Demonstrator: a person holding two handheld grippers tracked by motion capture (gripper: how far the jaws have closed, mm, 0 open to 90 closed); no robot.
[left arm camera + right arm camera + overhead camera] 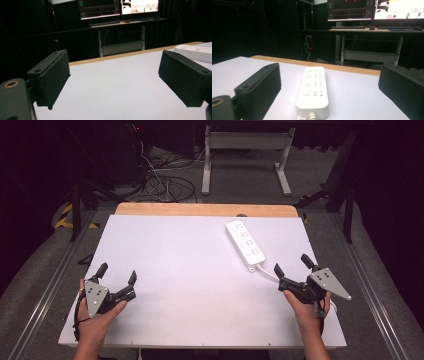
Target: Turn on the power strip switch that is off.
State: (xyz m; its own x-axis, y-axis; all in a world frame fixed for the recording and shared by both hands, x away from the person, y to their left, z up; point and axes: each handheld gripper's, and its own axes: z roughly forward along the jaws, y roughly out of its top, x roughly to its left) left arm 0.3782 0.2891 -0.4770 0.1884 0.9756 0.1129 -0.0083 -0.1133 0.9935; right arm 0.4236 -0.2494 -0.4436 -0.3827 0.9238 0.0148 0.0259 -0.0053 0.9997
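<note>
**Over the white table, two spread grippers and a power strip**

At the near left corner of the white table (190, 285), a hand (97, 317) is coming in from the bottom edge, wrapped around the left gripper (117, 275). Its forearm is angling slightly inward, and the grey three-cornered plate is facing up. The jaws are standing wide apart with nothing between them, pointing toward the far side; in the left gripper view they are framing bare tabletop, with one end of the white power strip (197, 51) showing beyond the right-hand jaw.

On the near right, the other hand (306, 306) is holding the right gripper (293, 265), its wrist turning so the jaws are aiming toward the far left. These jaws are also spread wide and are holding nothing.

The power strip (244, 245) is lying flat on the far right part of the table, running diagonally, its cord end nearest the right gripper and just ahead of it, apart from both jaws. In the right gripper view the strip (313, 91) is sitting between the two jaws' lines, its sockets facing up and its cord stub pointing at the camera.

Beyond the table, lit monitors (374, 8) are glowing on a desk.
</note>
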